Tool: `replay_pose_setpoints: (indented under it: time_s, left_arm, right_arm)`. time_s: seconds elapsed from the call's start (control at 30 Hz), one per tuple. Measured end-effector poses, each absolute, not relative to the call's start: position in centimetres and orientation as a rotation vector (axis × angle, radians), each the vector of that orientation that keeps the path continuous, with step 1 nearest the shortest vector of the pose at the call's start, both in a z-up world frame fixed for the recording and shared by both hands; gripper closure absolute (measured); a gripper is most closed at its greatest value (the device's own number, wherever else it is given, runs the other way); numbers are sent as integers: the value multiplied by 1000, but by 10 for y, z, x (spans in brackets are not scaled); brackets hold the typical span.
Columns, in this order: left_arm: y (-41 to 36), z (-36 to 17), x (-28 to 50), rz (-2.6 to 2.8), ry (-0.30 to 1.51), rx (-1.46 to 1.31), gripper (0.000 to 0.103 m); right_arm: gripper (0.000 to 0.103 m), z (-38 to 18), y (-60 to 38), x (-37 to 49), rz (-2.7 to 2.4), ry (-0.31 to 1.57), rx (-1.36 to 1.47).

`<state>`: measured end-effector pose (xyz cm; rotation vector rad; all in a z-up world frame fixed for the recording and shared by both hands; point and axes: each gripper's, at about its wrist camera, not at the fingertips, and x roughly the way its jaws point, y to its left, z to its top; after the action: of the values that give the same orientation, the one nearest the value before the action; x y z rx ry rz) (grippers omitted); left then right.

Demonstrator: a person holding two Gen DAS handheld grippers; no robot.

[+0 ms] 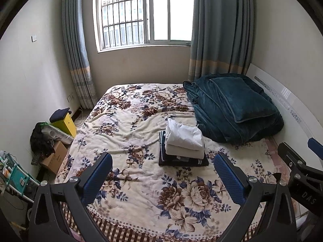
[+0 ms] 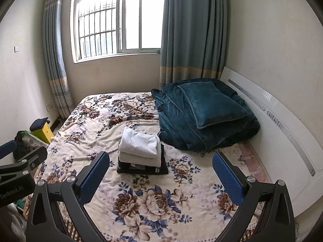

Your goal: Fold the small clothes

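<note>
A stack of folded clothes (image 1: pixel 182 145) rests on the flowered bedspread (image 1: pixel 129 121): a white piece on top, a cream one under it, dark garments at the bottom. In the right wrist view the same stack (image 2: pixel 141 153) lies just ahead, between the fingers. My left gripper (image 1: pixel 162 167) stands open and empty above the bed's near part, short of the stack. My right gripper (image 2: pixel 161 166) is also open and empty. The right gripper's body (image 1: pixel 298 171) shows at the right edge of the left wrist view, and the left gripper's body (image 2: pixel 20 167) shows at the left edge of the right wrist view.
A bundled teal quilt with a pillow (image 1: pixel 234 109) fills the bed's far right corner, against a white headboard (image 2: pixel 282 133). Boxes, a yellow box (image 1: pixel 66 123) and dark clutter (image 1: pixel 41 141) stand on the floor left of the bed. A curtained window (image 1: pixel 145 14) is at the back.
</note>
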<state>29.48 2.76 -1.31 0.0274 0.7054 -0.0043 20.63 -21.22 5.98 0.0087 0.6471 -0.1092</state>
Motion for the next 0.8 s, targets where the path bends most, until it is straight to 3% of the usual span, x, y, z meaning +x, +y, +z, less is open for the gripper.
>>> replay_pose_setpoints:
  time_s: [0.8]
  left_arm:
    - [33,-12,295,4,698,21,0]
  right_arm:
    - [0,59,-210,211,-98,655,10]
